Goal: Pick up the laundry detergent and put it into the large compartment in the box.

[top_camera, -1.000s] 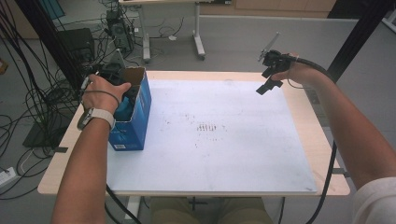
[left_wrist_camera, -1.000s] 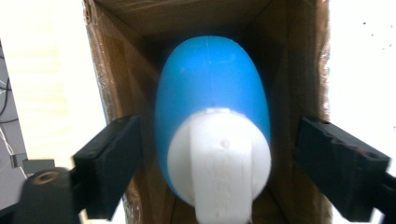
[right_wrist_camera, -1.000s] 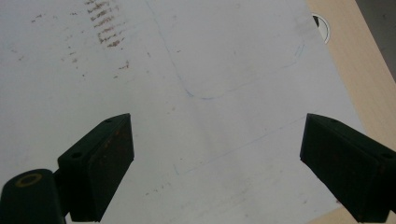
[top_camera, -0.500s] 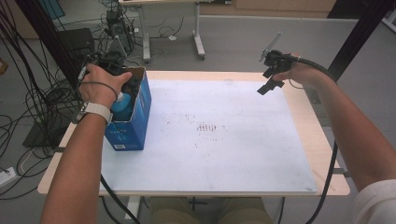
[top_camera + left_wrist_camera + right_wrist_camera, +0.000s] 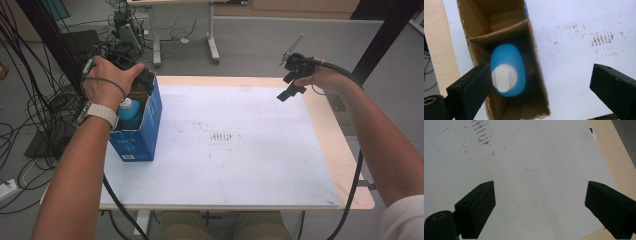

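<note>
A blue bottle (image 5: 508,73) with a white cap stands upright in the near compartment of the blue cardboard box (image 5: 145,129), below the left tongs (image 5: 541,87), just opened wide and empty, while the right tongs (image 5: 540,211) gape over the white-sheeted surface (image 5: 240,165), grey floor and cables beyond.

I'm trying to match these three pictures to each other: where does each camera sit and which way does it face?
High view: above the person's side, looking forward and down on the table; both forearms, left gripper, right gripper.
Left gripper view: looks down past its open jaws into the cardboard box at the blue bottle.
Right gripper view: looks down past open jaws at the white sheet.
Shared: box, bottle, the sheet's brown marks.
</note>
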A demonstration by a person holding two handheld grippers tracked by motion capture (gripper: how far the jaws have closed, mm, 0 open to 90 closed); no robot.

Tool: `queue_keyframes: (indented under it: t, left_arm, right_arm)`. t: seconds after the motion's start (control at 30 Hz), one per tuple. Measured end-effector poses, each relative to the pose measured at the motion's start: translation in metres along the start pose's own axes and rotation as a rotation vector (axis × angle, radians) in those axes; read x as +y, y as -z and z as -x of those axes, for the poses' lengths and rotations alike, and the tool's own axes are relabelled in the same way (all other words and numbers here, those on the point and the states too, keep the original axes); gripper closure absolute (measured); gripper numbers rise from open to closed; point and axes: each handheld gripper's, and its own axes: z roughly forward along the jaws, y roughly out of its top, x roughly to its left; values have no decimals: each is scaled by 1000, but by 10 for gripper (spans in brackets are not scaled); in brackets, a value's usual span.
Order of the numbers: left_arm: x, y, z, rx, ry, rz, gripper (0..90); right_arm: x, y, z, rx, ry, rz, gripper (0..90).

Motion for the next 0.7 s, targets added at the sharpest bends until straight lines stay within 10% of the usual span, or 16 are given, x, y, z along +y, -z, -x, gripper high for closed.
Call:
queue_keyframes:
  t: [0.7]
  left_arm:
    - [5, 19, 30, -49, -175, 81, 48]
  right_arm:
    - [-2, 0, -1, -1, -4, -11, 95]
